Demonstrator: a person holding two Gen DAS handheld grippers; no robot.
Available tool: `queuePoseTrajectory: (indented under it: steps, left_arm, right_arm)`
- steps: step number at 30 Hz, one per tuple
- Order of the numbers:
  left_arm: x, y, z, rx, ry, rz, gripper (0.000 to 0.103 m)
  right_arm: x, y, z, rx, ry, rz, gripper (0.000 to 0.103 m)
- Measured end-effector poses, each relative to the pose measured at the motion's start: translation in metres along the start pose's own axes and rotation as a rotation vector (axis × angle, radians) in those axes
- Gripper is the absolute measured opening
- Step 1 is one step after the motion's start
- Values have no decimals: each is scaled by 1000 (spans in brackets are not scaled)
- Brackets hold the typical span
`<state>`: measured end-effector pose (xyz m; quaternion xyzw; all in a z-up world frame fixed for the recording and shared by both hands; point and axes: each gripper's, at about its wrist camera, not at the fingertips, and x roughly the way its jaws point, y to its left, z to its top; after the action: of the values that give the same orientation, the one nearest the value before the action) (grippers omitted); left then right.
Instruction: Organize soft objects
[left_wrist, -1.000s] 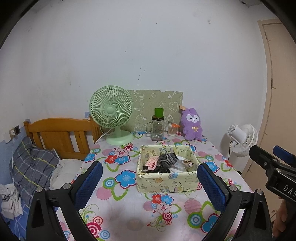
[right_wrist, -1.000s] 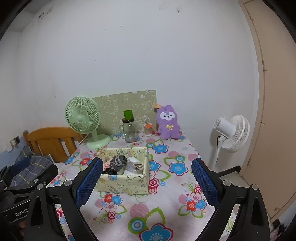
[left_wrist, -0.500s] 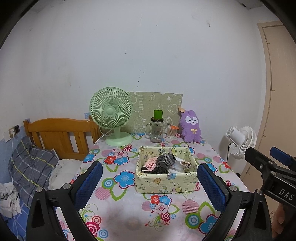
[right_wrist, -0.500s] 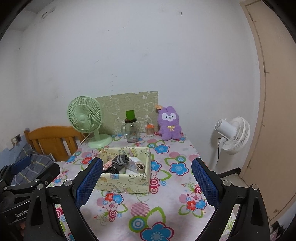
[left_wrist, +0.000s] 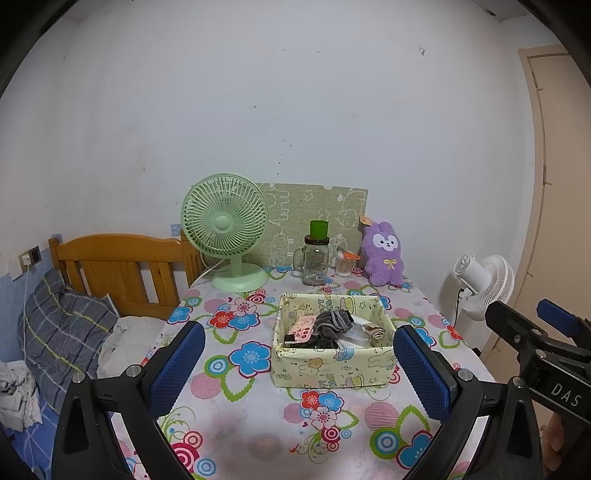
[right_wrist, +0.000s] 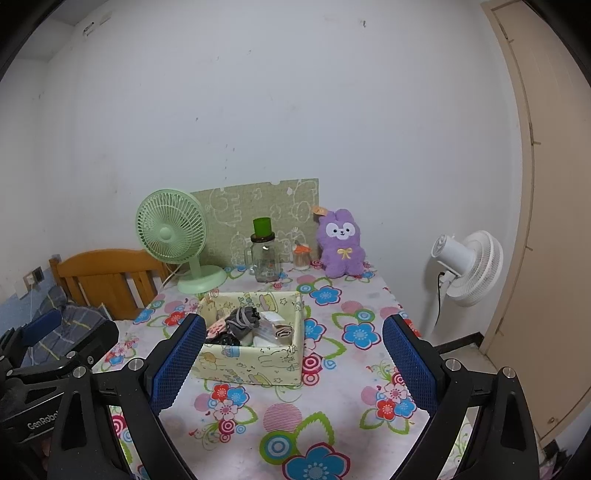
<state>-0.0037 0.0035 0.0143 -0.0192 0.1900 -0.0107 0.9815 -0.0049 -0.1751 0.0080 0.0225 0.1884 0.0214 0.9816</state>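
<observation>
Floral table (left_wrist: 258, 424) sits lower, farther than before — left gripper (left_wrist: 299, 365), right gripper (right_wrist: 293, 363) spread, empty.

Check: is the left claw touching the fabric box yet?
Apart. In the left wrist view, the left claw hangs open short of the fabric box, with bare tablecloth between.

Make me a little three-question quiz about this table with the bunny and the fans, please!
1. True or false: the purple plush bunny lies inside the pale yellow fabric box.
2. Which stands nearest the bunny? A) mint-green desk fan B) small orange-lidded jar C) white floor fan
3. Fill in: both the left hand-held gripper and the right hand-held gripper are ____ and hold nothing.

Key: 1 false; 2 B; 3 open.
</observation>
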Motion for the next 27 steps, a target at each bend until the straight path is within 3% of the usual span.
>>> queuePoseTrajectory:
  steps: [27]
  left_arm:
    - [1,0,2,1,0,-3,103]
  right_arm:
    - [4,-2,-2,7,4,-5,98]
